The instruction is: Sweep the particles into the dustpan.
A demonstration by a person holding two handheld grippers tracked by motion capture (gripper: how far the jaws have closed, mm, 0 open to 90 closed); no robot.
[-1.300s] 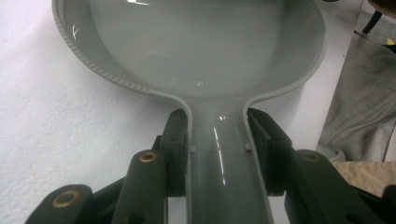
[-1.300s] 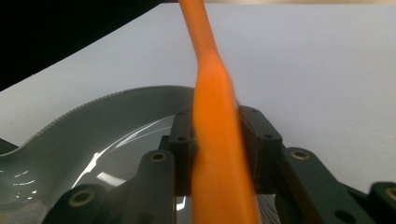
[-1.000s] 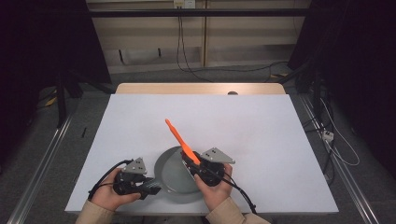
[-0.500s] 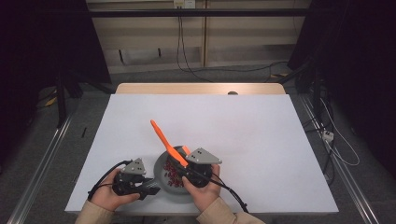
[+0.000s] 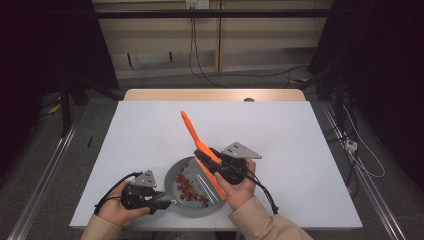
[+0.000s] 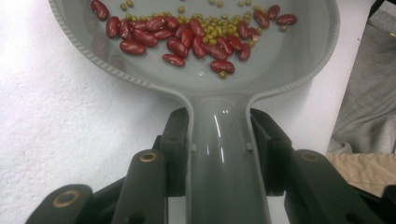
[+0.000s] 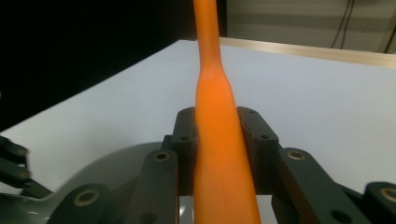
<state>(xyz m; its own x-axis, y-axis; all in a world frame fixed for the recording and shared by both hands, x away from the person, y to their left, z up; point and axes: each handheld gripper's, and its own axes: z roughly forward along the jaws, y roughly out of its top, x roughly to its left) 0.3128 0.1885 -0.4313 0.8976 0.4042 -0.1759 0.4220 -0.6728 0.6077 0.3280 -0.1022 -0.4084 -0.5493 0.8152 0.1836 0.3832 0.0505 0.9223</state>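
High view: a grey pan [image 5: 197,192] rests on the white table [image 5: 150,130] near its front edge, holding a scatter of red beans [image 5: 189,186]. The left gripper [image 5: 162,200], in the person's left hand [image 5: 117,207], lies low at the pan's left side with its jaws closed on the pan handle. The right gripper [image 5: 202,156], in the right hand [image 5: 239,187], sits over the pan's right rim and clamps an orange spatula [image 5: 192,134]; the spatula's long end slants up and away toward the table's middle, while its lower end reaches down along the pan's right side. Left gripper view: both black jaws press against the sides of the grey handle [image 6: 217,158], partly closed to the handle's width. The pan bowl lies ahead, flat on the table, with red beans [image 6: 187,39] and small green beans [image 6: 212,23] gathered across its far half. A beige sleeve [image 6: 364,168] shows at the right edge. Right gripper view: the jaws are closed tight on the orange spatula [image 7: 219,140], which runs upward between the pads and out at the top. The pan's grey rim [image 7: 93,172] shows below left, and the white table extends behind.
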